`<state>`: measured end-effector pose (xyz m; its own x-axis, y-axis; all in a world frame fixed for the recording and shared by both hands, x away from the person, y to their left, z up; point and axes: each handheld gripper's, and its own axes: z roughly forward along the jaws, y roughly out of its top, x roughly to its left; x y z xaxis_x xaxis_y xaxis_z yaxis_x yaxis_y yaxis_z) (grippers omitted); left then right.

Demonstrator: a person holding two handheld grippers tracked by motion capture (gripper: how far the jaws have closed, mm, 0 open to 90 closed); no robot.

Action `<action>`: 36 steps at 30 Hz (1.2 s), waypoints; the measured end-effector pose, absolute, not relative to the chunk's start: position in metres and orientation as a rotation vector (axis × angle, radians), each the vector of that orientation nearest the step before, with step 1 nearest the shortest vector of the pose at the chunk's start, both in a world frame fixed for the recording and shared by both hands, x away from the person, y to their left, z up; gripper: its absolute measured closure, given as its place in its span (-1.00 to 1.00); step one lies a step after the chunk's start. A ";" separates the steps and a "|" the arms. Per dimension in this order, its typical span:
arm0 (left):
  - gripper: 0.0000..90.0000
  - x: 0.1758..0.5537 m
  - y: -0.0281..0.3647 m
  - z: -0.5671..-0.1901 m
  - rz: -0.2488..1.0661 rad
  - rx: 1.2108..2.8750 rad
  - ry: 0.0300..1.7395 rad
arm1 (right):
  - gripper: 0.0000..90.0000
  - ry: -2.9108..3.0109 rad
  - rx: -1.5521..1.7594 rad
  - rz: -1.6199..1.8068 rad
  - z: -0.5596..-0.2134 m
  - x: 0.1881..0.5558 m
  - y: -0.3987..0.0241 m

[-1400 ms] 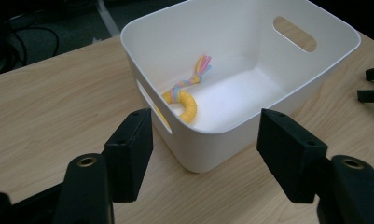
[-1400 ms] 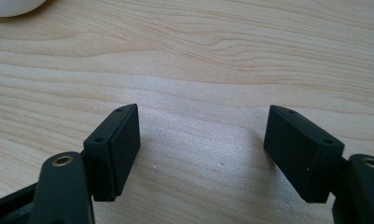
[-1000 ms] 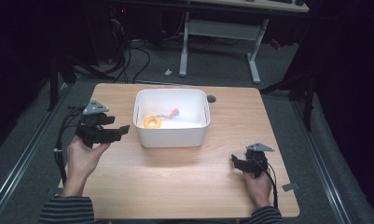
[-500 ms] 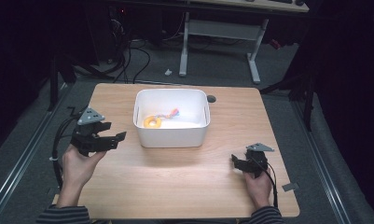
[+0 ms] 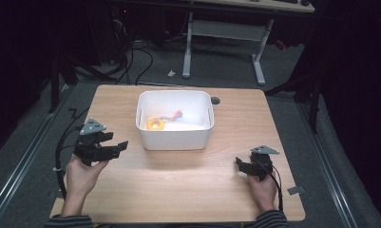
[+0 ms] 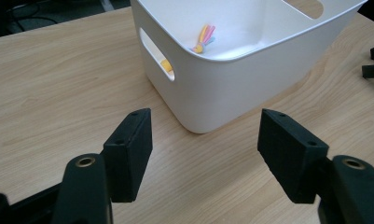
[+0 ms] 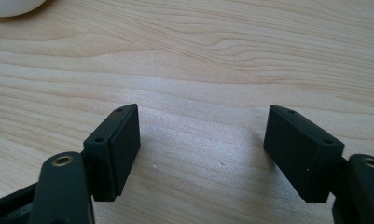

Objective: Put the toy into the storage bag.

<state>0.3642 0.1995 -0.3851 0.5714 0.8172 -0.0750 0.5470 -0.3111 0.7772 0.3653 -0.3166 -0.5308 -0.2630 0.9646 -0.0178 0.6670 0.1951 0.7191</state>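
nearest to me, my left gripper (image 5: 113, 147) sits in my left hand (image 5: 81, 175) above the left part of the wooden table (image 5: 188, 190), its two black jaws spread wide with nothing between them. my right gripper (image 5: 240, 165) rests low at the right side in my right hand (image 5: 263, 189), jaws equally wide apart and empty, only bare wood grain showing in the gap.

farther in, near the middle of the table, stands a white bin (image 5: 175, 137) with rounded corners. inside it lie a yellow ring (image 5: 155, 124) toward its left side and, just beside it, a small bundle of coloured strands (image 5: 175, 115) in pink, orange and blue. both rest on the bin's floor.

the left gripper view looks at the bin's near corner and shows a cut-out handle slot (image 6: 155, 53) in its side wall, with a bit of yellow visible through it; the strands lie against the inner floor. at that view's right edge two dark tips of my other gripper show, well apart from the bin. the right gripper view catches just a sliver of the bin's rounded base at the top left corner.

beyond the table, the high view shows a dark floor with cables (image 5: 131, 57) and the white legs of a desk (image 5: 223, 35).
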 end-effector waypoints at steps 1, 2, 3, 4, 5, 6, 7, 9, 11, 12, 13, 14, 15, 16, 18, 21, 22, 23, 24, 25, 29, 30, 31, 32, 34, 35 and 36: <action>-0.21 0.364 0.200 -0.385 0.429 2.004 1.090 | -0.40 2.004 1.519 0.834 -0.531 0.365 -0.317; -0.21 0.364 0.200 -0.386 0.429 2.002 1.091 | -0.40 2.004 1.519 0.834 -0.531 0.365 -0.317; -0.21 0.364 0.200 -0.387 0.427 2.001 1.092 | -0.40 2.004 1.520 0.834 -0.531 0.365 -0.317; -0.21 0.364 0.200 -0.389 0.423 2.000 1.093 | -0.40 2.005 1.516 0.834 -0.531 0.365 -0.317; -0.21 0.363 0.200 -0.391 0.418 1.998 1.094 | -0.40 2.004 1.519 0.834 -0.531 0.365 -0.317; -0.21 0.363 0.200 -0.391 0.418 1.998 1.094 | -0.40 2.004 1.519 0.834 -0.531 0.365 -0.317; -0.21 0.363 0.200 -0.392 0.412 1.999 1.095 | -0.40 2.005 1.516 0.834 -0.531 0.365 -0.317; -0.21 0.364 0.200 -0.395 0.405 1.997 1.099 | -0.40 2.005 1.516 0.834 -0.531 0.365 -0.317; -0.21 0.364 0.200 -0.398 0.397 1.993 1.101 | -0.40 2.004 1.519 0.834 -0.531 0.365 -0.317; -0.21 0.364 0.199 -0.400 0.395 1.993 1.100 | -0.40 2.004 1.519 0.834 -0.531 0.365 -0.317; -0.21 0.364 0.199 -0.401 0.391 1.992 1.103 | -0.40 2.005 1.516 0.834 -0.531 0.365 -0.317; -0.21 0.364 0.199 -0.402 0.388 1.992 1.102 | -0.40 2.004 1.519 0.834 -0.531 0.365 -0.317; -0.21 0.364 0.198 -0.404 0.380 1.990 1.104 | -0.40 2.004 1.519 0.834 -0.531 0.365 -0.317; -0.21 0.364 0.198 -0.405 0.380 1.991 1.104 | -0.40 2.005 1.516 0.834 -0.531 0.365 -0.317; -0.21 0.364 0.198 -0.407 0.371 1.991 1.106 | -0.40 2.004 1.519 0.834 -0.531 0.365 -0.317; -0.21 0.364 0.197 -0.411 0.365 1.988 1.109 | -0.40 2.005 1.516 0.834 -0.531 0.365 -0.317; -0.21 0.364 0.197 -0.412 0.368 1.987 1.106 | -0.40 2.004 1.520 0.834 -0.531 0.365 -0.317; -0.21 0.363 0.197 -0.412 0.371 1.980 1.103 | -0.40 2.004 1.519 0.834 -0.531 0.365 -0.317; -0.20 0.362 0.197 -0.413 0.382 1.975 1.097 | -0.40 2.004 1.519 0.834 -0.531 0.365 -0.317; -0.20 0.362 0.198 -0.414 0.386 1.973 1.095 | -0.40 2.005 1.516 0.834 -0.531 0.365 -0.317; -0.20 0.361 0.199 -0.418 0.377 1.972 1.102 | -0.40 2.005 1.516 0.834 -0.531 0.365 -0.317; -0.20 0.361 0.199 -0.420 0.375 1.971 1.106 | -0.40 2.005 1.516 0.834 -0.531 0.365 -0.317; -0.19 0.361 0.199 -0.421 0.374 1.970 1.105 | -0.40 2.004 1.516 0.834 -0.531 0.365 -0.317; -0.19 0.361 0.200 -0.423 0.371 1.966 1.109 | -0.40 2.004 1.517 0.834 -0.531 0.365 -0.317; -0.19 0.361 0.200 -0.427 0.358 1.968 1.112 | -0.40 2.004 1.516 0.834 -0.531 0.365 -0.317; -0.19 0.361 0.200 -0.427 0.358 1.968 1.112 | -0.40 2.004 1.516 0.834 -0.531 0.365 -0.317; -0.19 0.361 0.200 -0.429 0.353 1.968 1.116 | -0.40 2.004 1.516 0.834 -0.531 0.365 -0.317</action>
